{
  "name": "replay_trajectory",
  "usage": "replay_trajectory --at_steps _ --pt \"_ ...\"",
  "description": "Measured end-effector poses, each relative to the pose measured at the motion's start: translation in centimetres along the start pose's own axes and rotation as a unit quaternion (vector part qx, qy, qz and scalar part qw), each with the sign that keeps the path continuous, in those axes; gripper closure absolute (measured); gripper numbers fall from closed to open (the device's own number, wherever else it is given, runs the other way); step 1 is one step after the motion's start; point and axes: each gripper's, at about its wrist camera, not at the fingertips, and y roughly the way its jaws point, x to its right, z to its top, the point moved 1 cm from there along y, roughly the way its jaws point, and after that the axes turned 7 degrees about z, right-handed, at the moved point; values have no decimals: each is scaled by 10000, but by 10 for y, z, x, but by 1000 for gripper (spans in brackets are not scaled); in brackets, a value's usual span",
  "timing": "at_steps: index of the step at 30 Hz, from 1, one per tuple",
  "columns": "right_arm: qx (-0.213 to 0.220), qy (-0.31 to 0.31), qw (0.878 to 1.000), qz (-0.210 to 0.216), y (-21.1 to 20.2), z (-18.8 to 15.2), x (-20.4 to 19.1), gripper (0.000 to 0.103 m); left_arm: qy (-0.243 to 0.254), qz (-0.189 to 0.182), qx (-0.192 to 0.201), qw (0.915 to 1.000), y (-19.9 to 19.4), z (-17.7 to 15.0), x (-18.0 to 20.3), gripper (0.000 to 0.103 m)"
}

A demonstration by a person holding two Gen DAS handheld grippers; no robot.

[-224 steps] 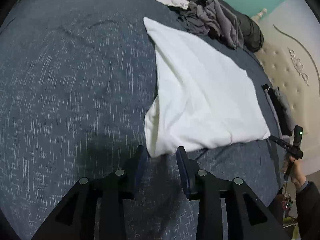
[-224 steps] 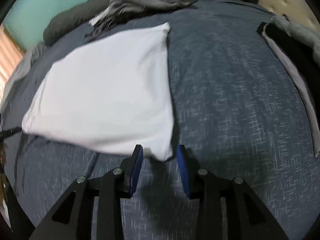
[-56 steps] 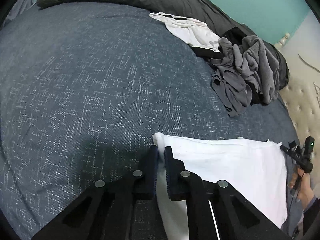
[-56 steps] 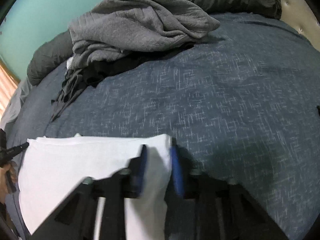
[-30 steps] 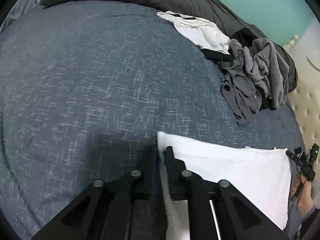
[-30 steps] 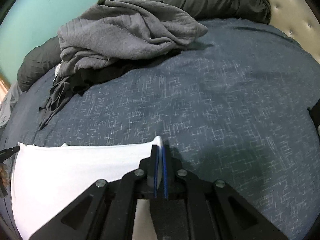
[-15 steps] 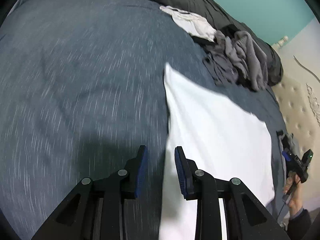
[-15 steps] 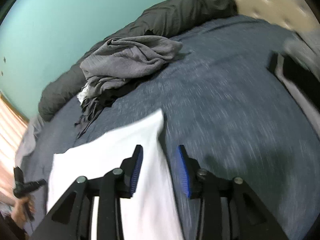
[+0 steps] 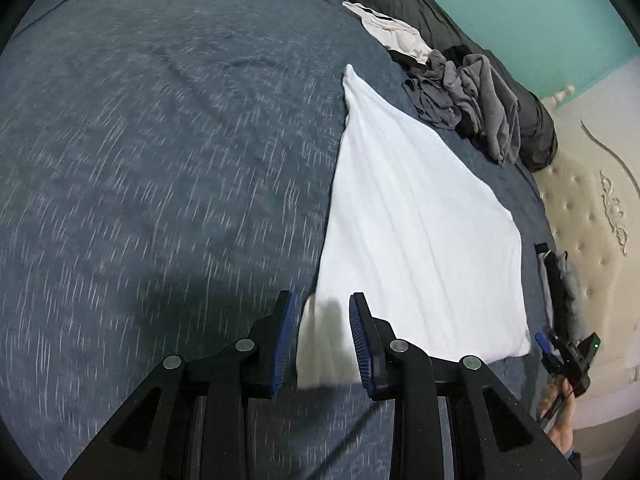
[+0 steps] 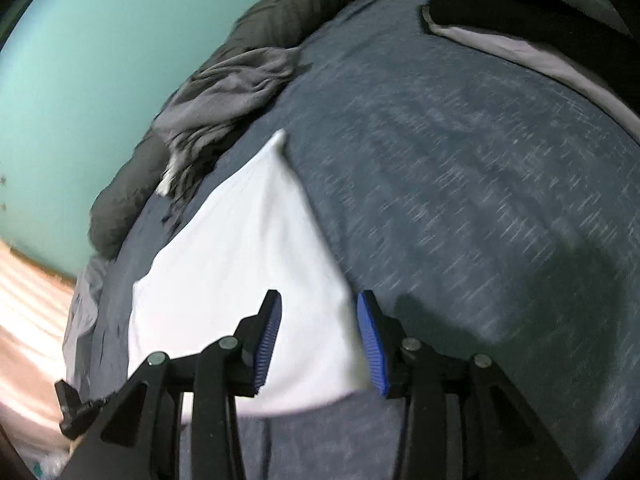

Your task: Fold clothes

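Left wrist view: the left gripper [image 9: 320, 336] hangs with jaws spread, pinching nothing, above the near corner of the flat white rectangular cloth [image 9: 416, 216] lying on the dark blue-grey flecked bed cover [image 9: 160, 140]. One fold looks done; the crumpled grey clothes pile [image 9: 476, 96] is unfolded.

Right wrist view: the right gripper [image 10: 318, 340] is likewise spread and empty over the cloth's other near corner. Motion blur hides the cloth's layers.

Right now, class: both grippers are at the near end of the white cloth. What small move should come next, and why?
Probably close both on its near corners for another fold. The left gripper and right gripper stand open over the white cloth's near edge, which lies flat on the bedspread, gripped by neither.
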Motion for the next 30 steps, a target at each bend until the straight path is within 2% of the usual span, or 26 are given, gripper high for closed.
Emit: replay_trajectory --at_steps 10,12,13,15,18,23,26,30 --pt "-453 -502 9949 749 7 -52 -82 63 -339 -177 159 9991 -1 -36 4 72" --pt "-633 -594 9922 897 17 -69 -98 65 -367 -222 202 9989 0 -44 6 66" --pt "-751 -678 9900 979 22 -78 -106 77 -392 -247 220 9987 1 -47 7 63" --pt "-994 -903 9853 1051 39 -94 -127 91 -441 -306 257 9982 3 -54 9 59" --pt "-1289 -1038 9802 1090 58 -112 -147 94 -423 -375 339 9978 5 -62 12 59" --pt "-1514 -1214 9783 720 90 -122 -167 95 -376 -239 405 9982 14 -72 12 53" --pt "-1708 -1367 9752 327 106 -128 -165 96 -391 -276 401 9980 19 -76 9 53" --pt "-1852 -1333 9736 102 116 -142 -154 99 -369 -273 450 9979 19 -74 10 53"
